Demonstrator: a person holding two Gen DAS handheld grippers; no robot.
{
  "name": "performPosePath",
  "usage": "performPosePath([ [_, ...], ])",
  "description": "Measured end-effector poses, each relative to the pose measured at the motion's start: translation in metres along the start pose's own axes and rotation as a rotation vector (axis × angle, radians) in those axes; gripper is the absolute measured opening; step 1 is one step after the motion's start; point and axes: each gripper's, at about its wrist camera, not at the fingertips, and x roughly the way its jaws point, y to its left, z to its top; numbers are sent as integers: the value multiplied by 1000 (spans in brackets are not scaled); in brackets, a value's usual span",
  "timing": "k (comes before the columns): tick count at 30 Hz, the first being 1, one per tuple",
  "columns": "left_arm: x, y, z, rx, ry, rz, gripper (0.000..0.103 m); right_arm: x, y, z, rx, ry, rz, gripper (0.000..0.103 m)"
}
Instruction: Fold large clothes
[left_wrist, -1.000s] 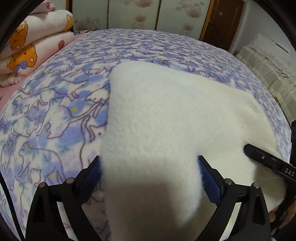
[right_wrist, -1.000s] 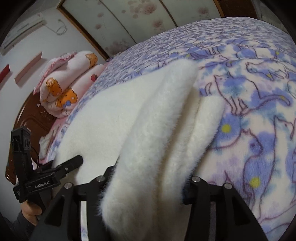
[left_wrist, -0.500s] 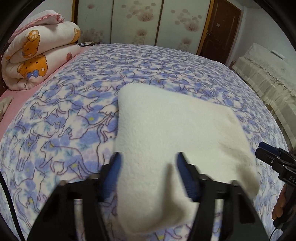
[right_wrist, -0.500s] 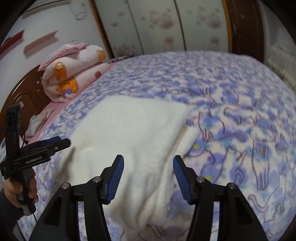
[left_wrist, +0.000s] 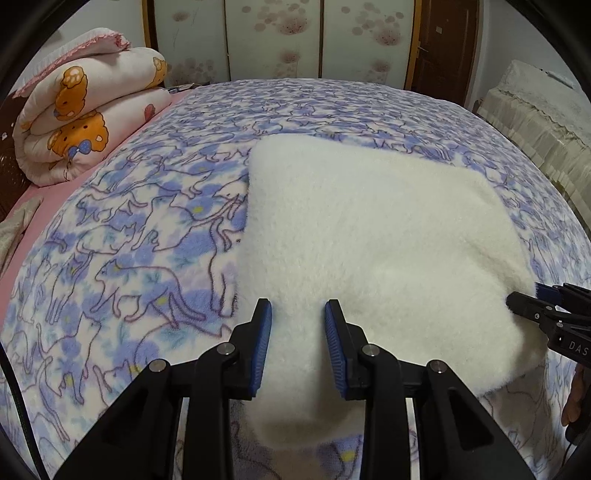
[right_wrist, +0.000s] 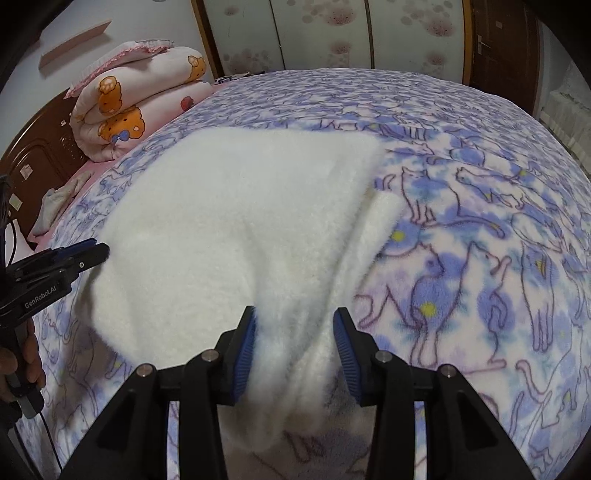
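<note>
Here the white fleece garment (left_wrist: 369, 229) is seen folded at the bed's (left_wrist: 129, 258) centre. Both near corners, at six o'clock, sit between the closing jaws of the left gripper (left_wrist: 298, 314) and right gripper (right_wrist: 294, 321). Both edges should be pinched through all layers and raised evenly.

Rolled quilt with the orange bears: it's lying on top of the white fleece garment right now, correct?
No. The rolled quilt lies apart from the white fleece garment, at the head of the bed on the pink sheet. The left wrist view shows patterned blanket between them.

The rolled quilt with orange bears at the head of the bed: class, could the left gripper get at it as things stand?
Probably not yet: the left gripper has the white fleece garment between its closing jaws, and the rolled quilt lies far across the bed.
</note>
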Motion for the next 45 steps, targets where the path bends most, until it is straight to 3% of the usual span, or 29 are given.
performPosePath([
  [4,-5,-2,0,-23,1,24,37,-13,4,0,-1,-9,-14,41],
  [7,-15,-3,-1,-66,26,4,48,-31,6,1,-3,-17,-28,42],
  [9,-27,-7,-3,-76,24,0,50,-46,7,0,-3,-30,-34,42],
  [11,-41,-12,-4,-75,26,3,61,-68,8,-2,-4,-42,-40,42],
  [20,-152,-53,-21,-38,-19,9,88,-169,9,-26,44,-47,-45,42],
  [26,-219,-84,-51,-28,7,-65,91,-236,7,-58,47,-52,-57,42],
  [29,-246,-98,-72,-34,3,-87,103,-265,2,-81,55,-58,-67,42],
  [32,-268,-113,-96,-51,-5,-116,103,-284,-5,-105,88,-48,-58,51],
  [34,-280,-121,-111,-64,-7,-139,103,-295,-11,-124,106,-43,-53,52],
  [45,-327,-183,-199,-41,-8,-78,103,-332,-14,-219,134,-19,-86,58],
])
